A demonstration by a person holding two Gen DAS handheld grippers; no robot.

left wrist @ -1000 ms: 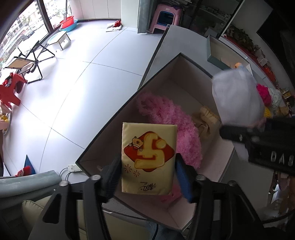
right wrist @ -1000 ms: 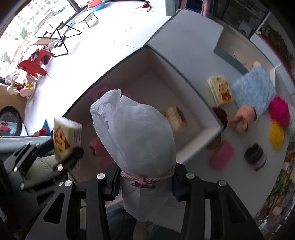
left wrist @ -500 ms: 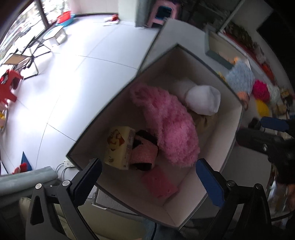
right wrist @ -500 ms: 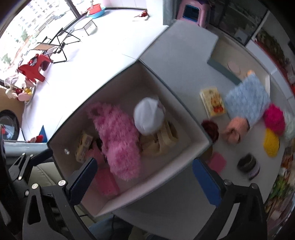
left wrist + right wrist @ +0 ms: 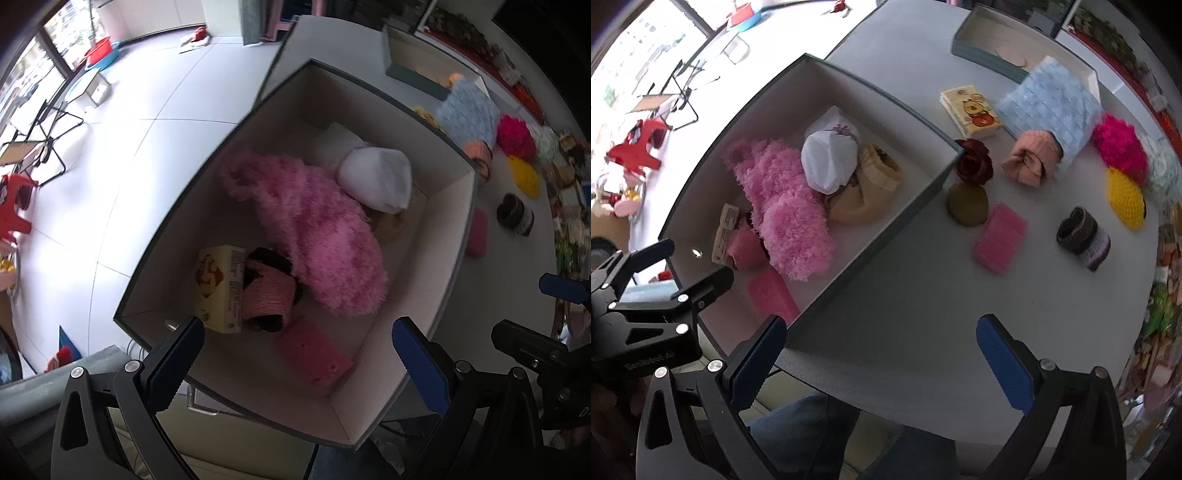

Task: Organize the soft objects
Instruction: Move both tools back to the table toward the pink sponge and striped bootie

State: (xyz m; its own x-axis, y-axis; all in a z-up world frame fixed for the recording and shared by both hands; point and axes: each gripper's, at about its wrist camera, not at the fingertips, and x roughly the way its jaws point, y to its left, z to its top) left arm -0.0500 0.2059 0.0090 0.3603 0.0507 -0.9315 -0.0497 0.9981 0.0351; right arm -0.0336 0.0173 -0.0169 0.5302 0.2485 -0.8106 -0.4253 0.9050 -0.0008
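Note:
A big open box (image 5: 456, 236) (image 5: 897, 218) stands on the grey table. In it lie a fluffy pink piece (image 5: 317, 232) (image 5: 786, 203), a white drawstring bag (image 5: 376, 181) (image 5: 829, 158), a yellow tissue pack (image 5: 219, 288), a pink yarn roll (image 5: 267, 293), a pink sponge (image 5: 314, 354) and a tan item (image 5: 864, 188). My left gripper (image 5: 295, 362) is open and empty above the box's near corner. My right gripper (image 5: 882, 358) is open and empty over the table beside the box.
On the table right of the box lie a yellow tissue pack (image 5: 971, 110), a blue cloth (image 5: 1052, 107), a dark red flower (image 5: 973, 166), a pink sponge (image 5: 999, 238), yarn rolls (image 5: 1084, 238) and pink and yellow knits (image 5: 1123, 177). A shallow tray (image 5: 986, 48) stands behind.
Both grippers opened: the tissue pack and the white bag dropped into the box. Both grippers have since drawn back, the right one moving right over the table.

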